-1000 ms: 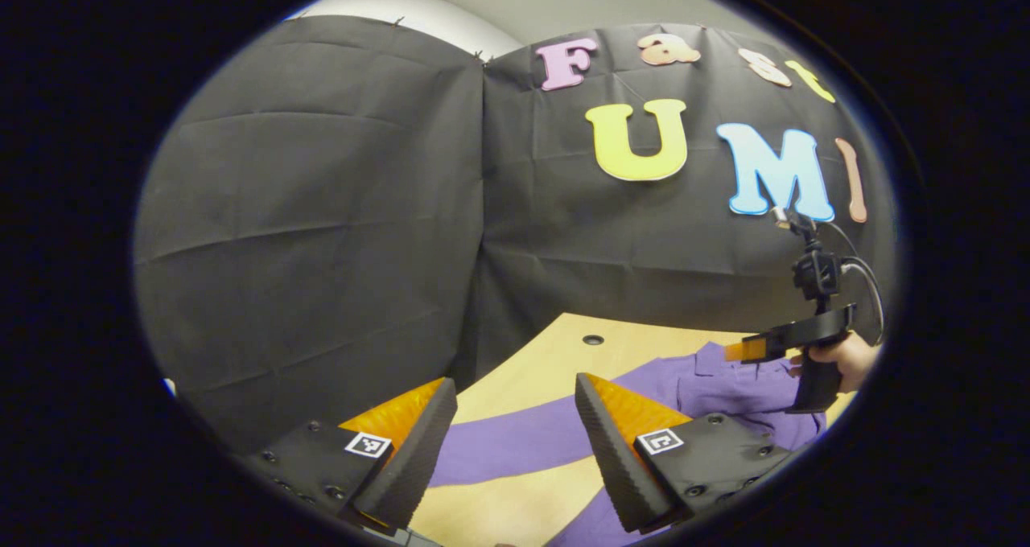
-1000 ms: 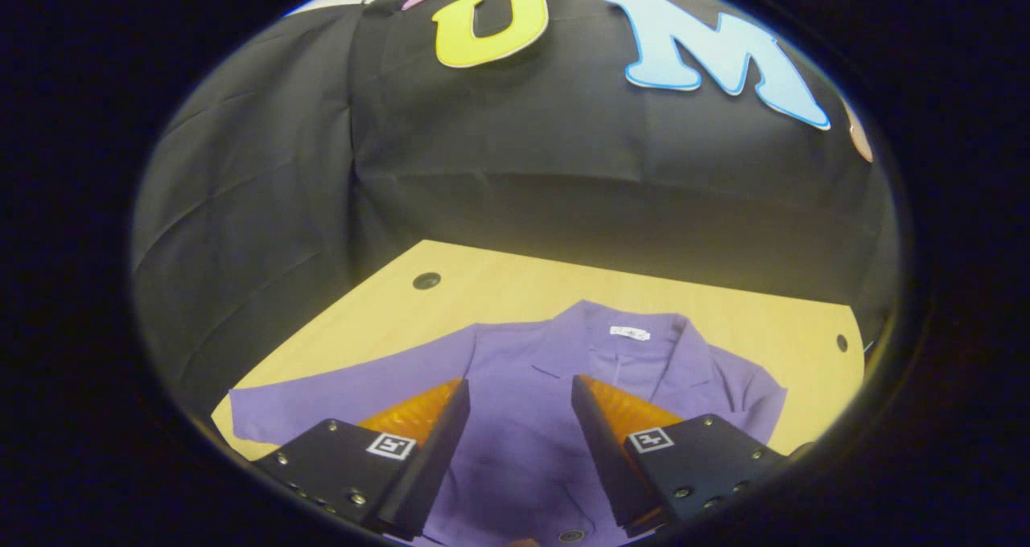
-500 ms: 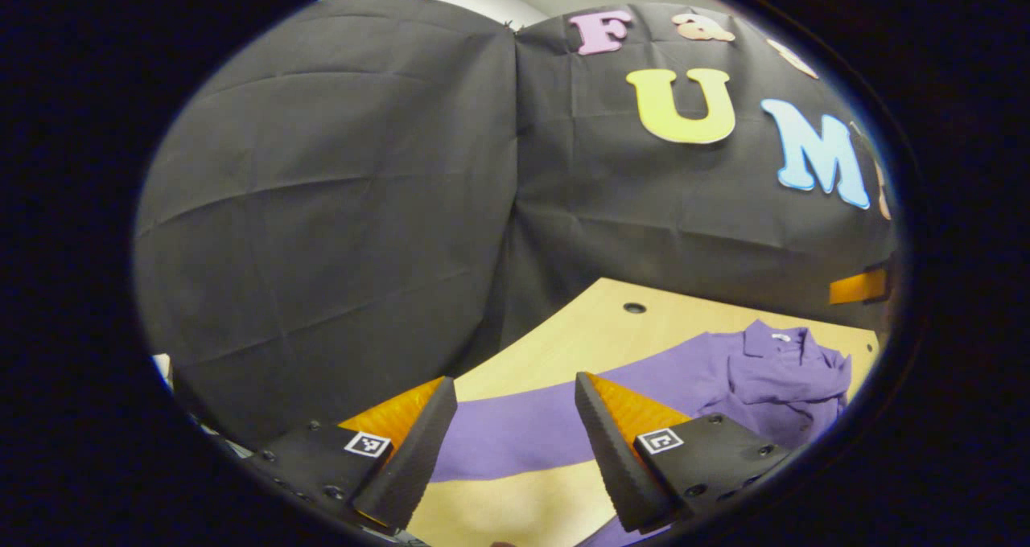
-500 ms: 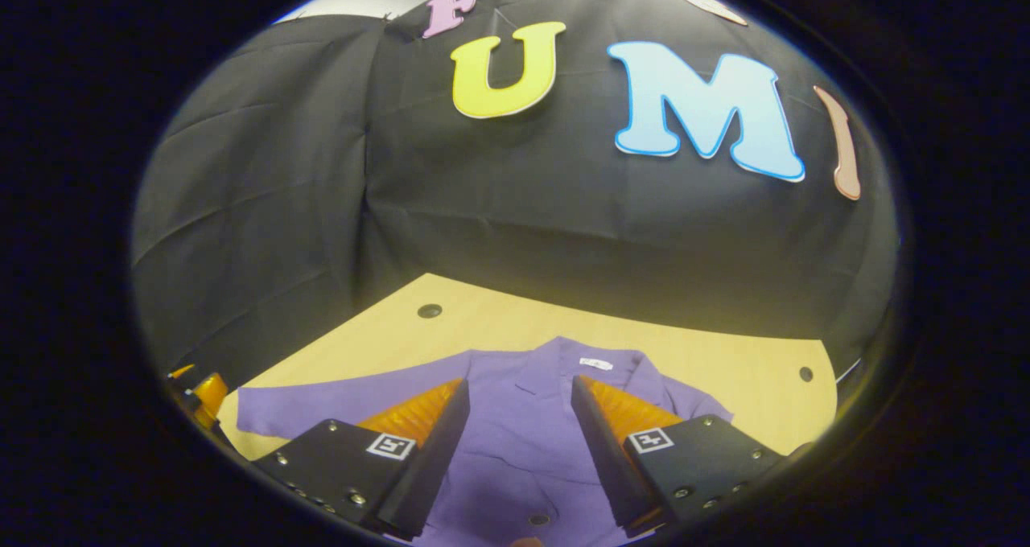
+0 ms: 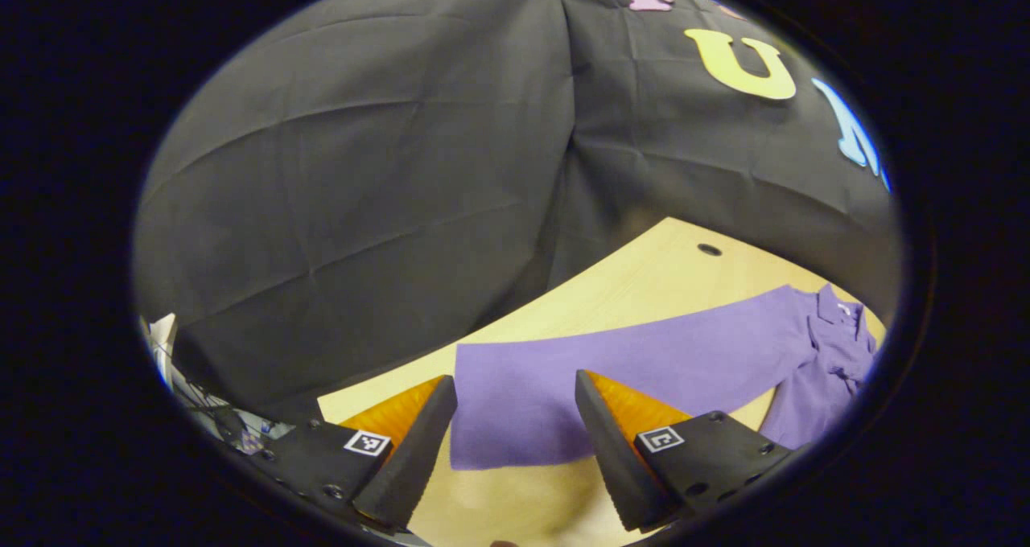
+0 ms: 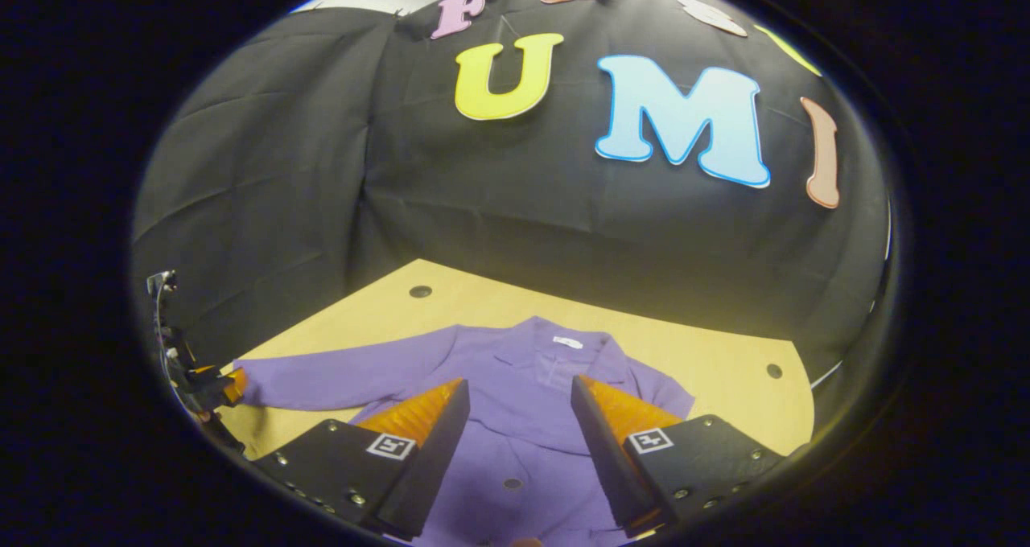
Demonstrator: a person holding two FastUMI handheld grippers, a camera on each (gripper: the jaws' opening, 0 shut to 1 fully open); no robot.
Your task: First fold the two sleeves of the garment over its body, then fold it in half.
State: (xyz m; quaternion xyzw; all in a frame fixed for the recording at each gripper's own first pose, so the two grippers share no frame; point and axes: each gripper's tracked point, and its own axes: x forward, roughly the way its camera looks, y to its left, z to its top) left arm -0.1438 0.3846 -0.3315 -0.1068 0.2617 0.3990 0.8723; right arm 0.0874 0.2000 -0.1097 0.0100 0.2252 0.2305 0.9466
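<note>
Since 0.5 s ago the left gripper [image 5: 515, 434], jaws apart, has swung to the purple shirt's [image 6: 515, 386] sleeve cuff [image 5: 507, 418], while the right gripper [image 6: 515, 442] hovers open over its front.

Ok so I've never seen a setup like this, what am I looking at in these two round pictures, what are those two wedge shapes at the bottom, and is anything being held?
Each picture comes from a fisheye camera riding on a handheld two-finger gripper; a person holds one in each hand. The wedges at the bottom are that gripper's own fingers.

In the left gripper view, the left gripper is open and points at the cuff end of a long purple sleeve, which lies flat and stretched out on the wooden table.

In the right gripper view, the right gripper is open too, over the body of the purple garment, a buttoned top with a collar. At that view's left edge the other gripper appears, close to the sleeve's end.

Nothing is held; both sets of fingers stand apart. The outstretched sleeve is not yet folded.
</note>
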